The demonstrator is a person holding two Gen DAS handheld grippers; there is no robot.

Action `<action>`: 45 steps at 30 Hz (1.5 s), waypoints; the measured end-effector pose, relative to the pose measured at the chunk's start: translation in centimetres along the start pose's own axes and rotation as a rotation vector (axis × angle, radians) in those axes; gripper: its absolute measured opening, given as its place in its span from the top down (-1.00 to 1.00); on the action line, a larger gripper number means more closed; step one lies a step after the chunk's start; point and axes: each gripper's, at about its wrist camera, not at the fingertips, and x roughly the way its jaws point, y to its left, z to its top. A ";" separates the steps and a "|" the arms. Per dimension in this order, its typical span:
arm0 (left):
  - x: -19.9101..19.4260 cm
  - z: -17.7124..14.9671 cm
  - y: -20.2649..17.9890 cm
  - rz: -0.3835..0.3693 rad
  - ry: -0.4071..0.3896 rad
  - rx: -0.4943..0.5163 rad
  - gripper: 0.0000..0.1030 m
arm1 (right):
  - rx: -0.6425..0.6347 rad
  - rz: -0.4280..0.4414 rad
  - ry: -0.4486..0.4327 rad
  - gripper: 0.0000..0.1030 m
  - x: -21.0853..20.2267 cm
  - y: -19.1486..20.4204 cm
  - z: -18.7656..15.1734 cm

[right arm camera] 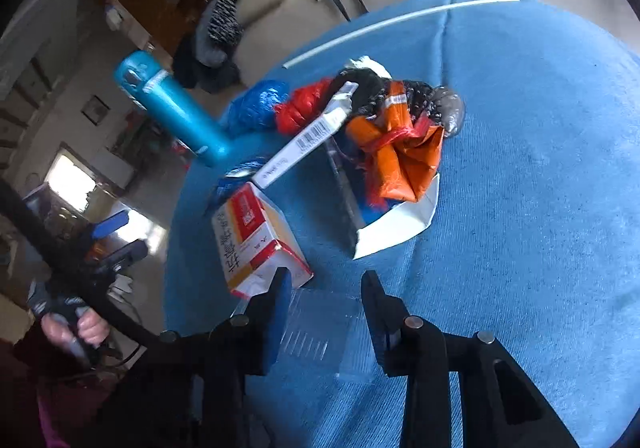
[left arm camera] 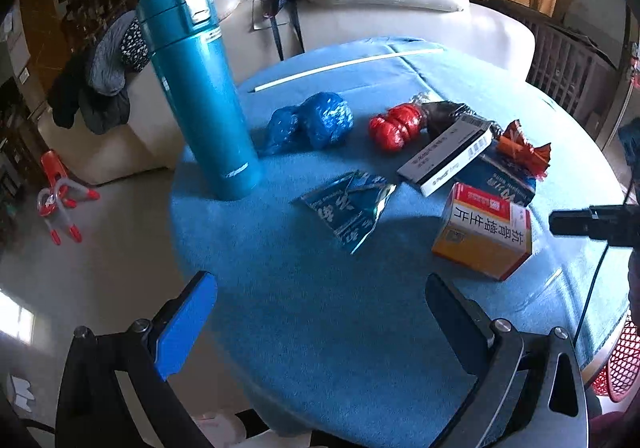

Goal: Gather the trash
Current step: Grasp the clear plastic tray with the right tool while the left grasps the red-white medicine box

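Pickup step: right gripper [right arm camera: 324,312] was closed on a clear plastic blister tray [right arm camera: 320,332], just beside the orange-and-white medicine box [right arm camera: 256,236] on the blue-clothed worktop [right arm camera: 520,208]. Left gripper [left arm camera: 320,308] hung wide open, empty. Next probably needed a lift clear of the box.

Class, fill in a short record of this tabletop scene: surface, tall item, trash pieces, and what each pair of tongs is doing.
Surface: round table under a blue cloth
Tall item: upright teal metal flask
Trash: crumpled blue plastic bag, crumpled red wrapper, torn blue foil packet, orange-and-white medicine box
Left tongs: open, above the cloth, holding nothing
Right tongs: closed around a clear plastic container
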 end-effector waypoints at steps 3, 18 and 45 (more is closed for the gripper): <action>0.3 1.0 -0.8 -0.029 0.014 0.013 -1.00 | 0.009 0.000 0.003 0.44 -0.6 -0.1 -0.5; 2.4 6.7 -2.9 -0.200 0.194 -0.152 -1.00 | 0.004 0.114 0.003 -0.55 -2.4 0.4 -1.4; 10.9 6.5 -9.7 -0.177 0.574 -0.223 -0.87 | -0.105 0.063 -0.007 -0.17 0.1 5.0 -5.2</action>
